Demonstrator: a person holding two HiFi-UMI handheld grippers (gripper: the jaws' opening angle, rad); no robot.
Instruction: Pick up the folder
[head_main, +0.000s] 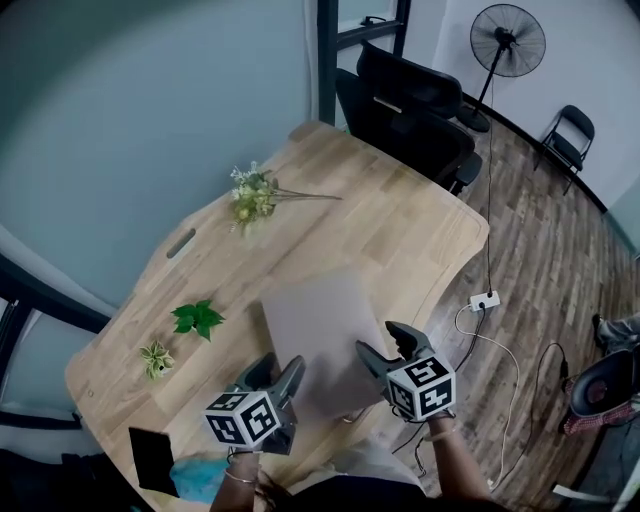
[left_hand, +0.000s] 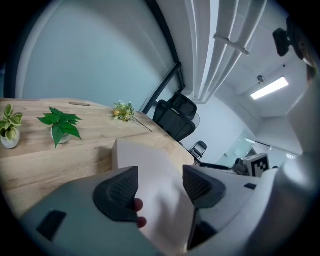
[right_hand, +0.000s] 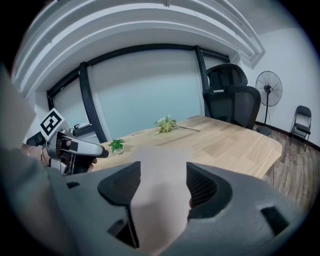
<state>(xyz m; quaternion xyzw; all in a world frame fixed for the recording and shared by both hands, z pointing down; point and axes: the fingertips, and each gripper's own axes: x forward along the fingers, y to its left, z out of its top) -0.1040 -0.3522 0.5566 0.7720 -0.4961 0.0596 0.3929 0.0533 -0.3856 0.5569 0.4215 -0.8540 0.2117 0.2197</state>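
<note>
The folder (head_main: 320, 325) is a pale grey flat sheet lying on the wooden table (head_main: 400, 230) near its front edge. My left gripper (head_main: 280, 368) hangs over the folder's near left corner, and my right gripper (head_main: 382, 340) sits at its near right edge. In the left gripper view the folder (left_hand: 145, 160) shows face-on between the spread jaws of that gripper (left_hand: 160, 185), with no pad pressing on it. The right gripper view gives the same picture: the folder (right_hand: 162, 160) lies beyond the parted jaws of the gripper (right_hand: 163, 182). Both grippers are open.
Two small potted plants (head_main: 198, 318) (head_main: 156, 358) stand at the table's left and a flower sprig (head_main: 255, 195) lies farther back. Black office chairs (head_main: 410, 110) stand at the far end. A fan (head_main: 507, 42), a power strip (head_main: 485, 300) and cables are on the floor to the right.
</note>
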